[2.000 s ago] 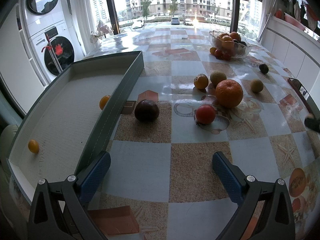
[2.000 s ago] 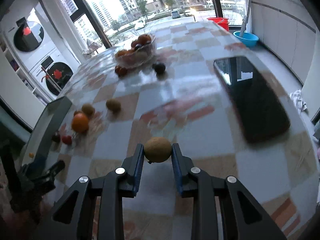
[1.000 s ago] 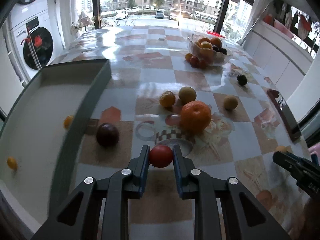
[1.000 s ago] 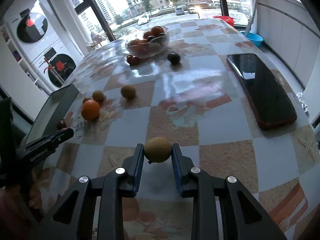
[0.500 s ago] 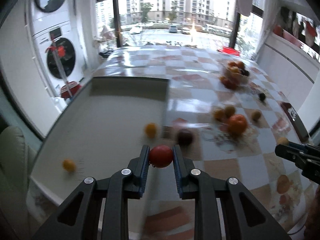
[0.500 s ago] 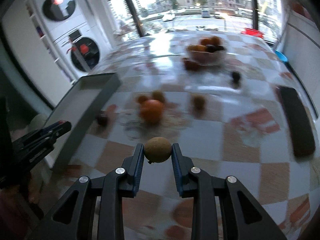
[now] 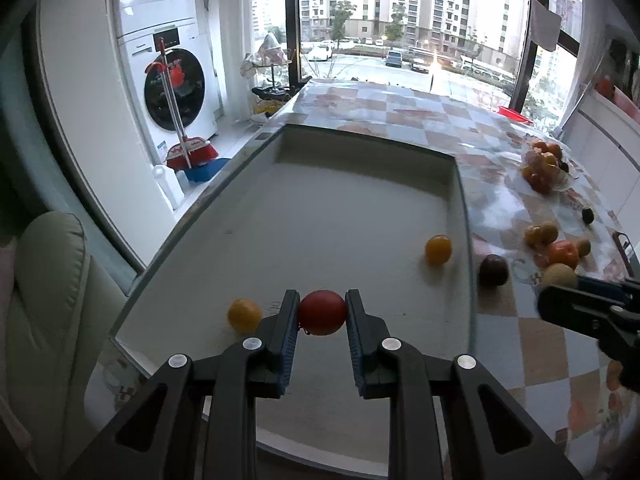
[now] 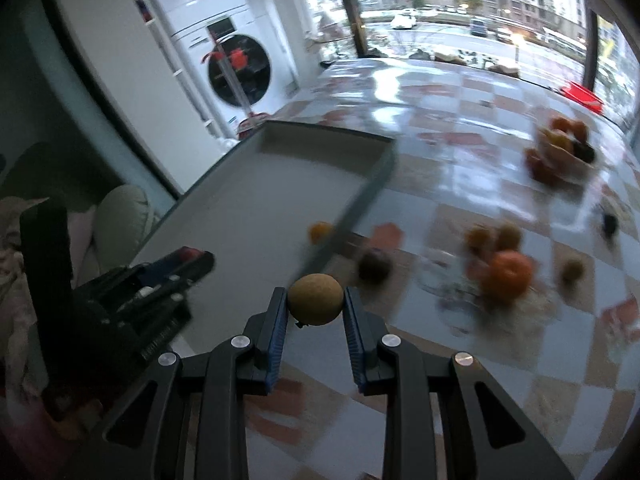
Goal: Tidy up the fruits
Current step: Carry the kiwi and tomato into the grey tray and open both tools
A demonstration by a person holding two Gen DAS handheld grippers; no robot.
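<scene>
The left gripper holds a red tomato between its fingers, above the grey tray. The right gripper clamps a tan round fruit, with the tray's rim just beyond its fingers.

Washing machine panel: markings too small to read.
Sticker on washing machine front: blurred, unreadable.
Tray floor: faint marks, illegible.
Tabletop pattern: no legible words or numbers.

Daylight floods through the windows, glaring off the glossy tabletop. The right wrist view is smeared by motion blur; the left stays sharper. Fisheye edges curve and darken in both.
</scene>
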